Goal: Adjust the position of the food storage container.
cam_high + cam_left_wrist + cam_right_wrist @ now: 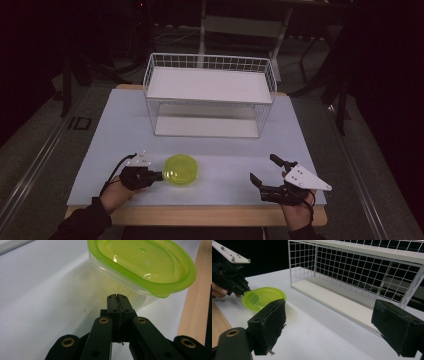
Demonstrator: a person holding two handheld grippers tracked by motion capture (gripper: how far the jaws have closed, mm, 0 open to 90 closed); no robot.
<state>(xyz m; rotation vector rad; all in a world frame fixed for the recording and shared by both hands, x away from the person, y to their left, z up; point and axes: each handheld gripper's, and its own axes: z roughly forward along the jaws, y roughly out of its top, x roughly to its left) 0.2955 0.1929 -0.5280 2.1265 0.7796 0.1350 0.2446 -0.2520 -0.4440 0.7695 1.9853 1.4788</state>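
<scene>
- Nearest the worktop's [120, 130] front edge: right claw [263, 172] hangs released, jaws spread wide, nothing between them, probably waiting its turn.
- Left claw [159, 175] is clenched, tips pressed together with nothing between them, just at the near wall of the green-lidded tub [181, 170]; whether they touch it I cannot tell. Likely nudging or steadying it.
- Farther back: white wire rack [210, 95], open front facing the person, a likely destination.
- No readable label on tub or rack.
</scene>
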